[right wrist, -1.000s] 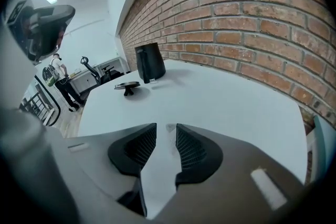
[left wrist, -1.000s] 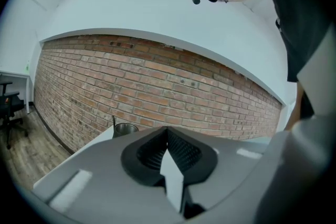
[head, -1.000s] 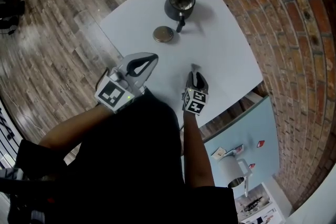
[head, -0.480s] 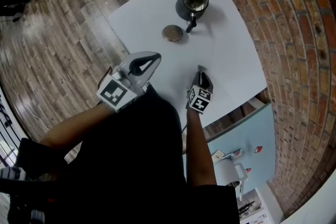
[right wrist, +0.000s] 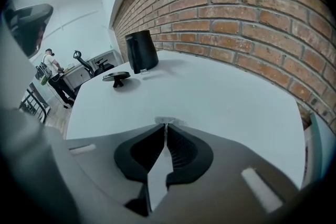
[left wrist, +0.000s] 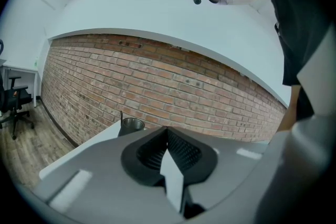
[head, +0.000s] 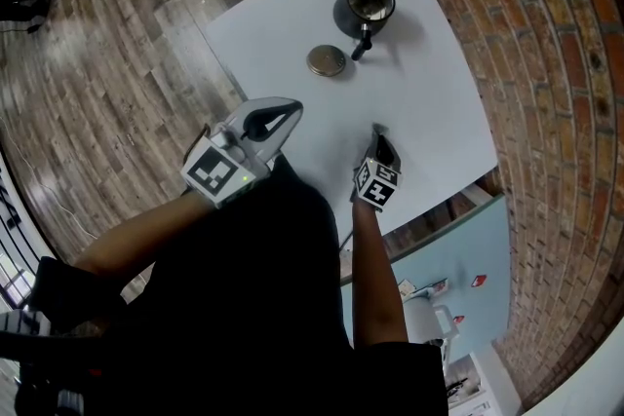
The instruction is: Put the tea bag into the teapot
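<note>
Right gripper (right wrist: 166, 128) jaws have just been closing and now sit together, tips down on the tabletop, pinching a thin pale scrap that I take to be the tea bag (right wrist: 175, 121). Only a sliver pokes out past the tips, so I can't tell its shape or whether it has a string.

Handling, my guess: very light, soft, papery, crushes flat, no slip problem against the ribbed pads. It tears if yanked or dragged on the table. Best hold is a corner or the top edge, pinched well in, not the bulging middle. The present grip looks shallow, right at the tips, so it could drop out on a fast swing. It will probably dangle and sway once lifted.

Teapot (head: 366, 3) is dark, open-topped, handle standing up, at about 12 o'clock from the right gripper in the head view and well apart from it. Its spout points back toward me. Lid (head: 327, 60) lies off the pot at roughly 11 o'clock, just beside the spout end, so the mouth is free for the bag.

Left gripper (head: 291, 105) is at 9 o'clock from the right one, near the table's edge, jaws together with nothing in them, idle.

White table (head: 429, 102) is otherwise bare. Brick wall runs along its far side, wood floor on the other.
</note>
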`<state>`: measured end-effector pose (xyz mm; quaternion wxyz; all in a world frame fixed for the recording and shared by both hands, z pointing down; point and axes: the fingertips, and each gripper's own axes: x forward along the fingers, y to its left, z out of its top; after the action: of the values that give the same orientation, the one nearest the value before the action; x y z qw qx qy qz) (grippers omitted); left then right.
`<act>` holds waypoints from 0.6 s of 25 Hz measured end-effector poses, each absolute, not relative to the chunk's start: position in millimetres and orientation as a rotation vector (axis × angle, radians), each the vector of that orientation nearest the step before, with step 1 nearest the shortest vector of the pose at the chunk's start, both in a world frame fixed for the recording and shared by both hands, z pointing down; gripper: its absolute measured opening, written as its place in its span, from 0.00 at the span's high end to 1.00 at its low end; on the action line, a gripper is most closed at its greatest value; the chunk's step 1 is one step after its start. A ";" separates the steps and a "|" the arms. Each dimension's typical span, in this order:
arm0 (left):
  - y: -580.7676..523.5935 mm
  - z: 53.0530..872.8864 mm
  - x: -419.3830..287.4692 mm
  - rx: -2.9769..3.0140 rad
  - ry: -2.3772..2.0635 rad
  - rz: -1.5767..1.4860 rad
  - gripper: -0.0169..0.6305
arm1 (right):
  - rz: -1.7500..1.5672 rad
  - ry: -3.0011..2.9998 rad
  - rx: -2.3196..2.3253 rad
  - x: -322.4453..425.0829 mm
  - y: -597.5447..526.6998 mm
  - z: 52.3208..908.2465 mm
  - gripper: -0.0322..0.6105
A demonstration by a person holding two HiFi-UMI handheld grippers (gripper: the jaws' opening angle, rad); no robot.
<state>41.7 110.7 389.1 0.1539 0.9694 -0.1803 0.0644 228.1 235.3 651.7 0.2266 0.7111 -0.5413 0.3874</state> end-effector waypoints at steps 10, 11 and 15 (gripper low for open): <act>116.7 383.8 38.7 2.776 -0.511 0.182 0.97 | 1.039 -1.516 1.996 225.3 232.8 639.9 0.93; 116.9 384.6 38.1 2.778 -0.509 0.190 0.97 | 1.035 -1.522 2.002 223.8 232.1 638.3 0.93; 119.0 382.5 43.4 2.795 -0.501 0.179 0.97 | 0.986 -1.551 2.009 224.6 230.5 626.0 0.93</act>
<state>43.4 119.0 382.5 0.1477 0.9716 -0.1740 0.0622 224.6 230.5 626.0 0.2079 0.7216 -0.5573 0.3543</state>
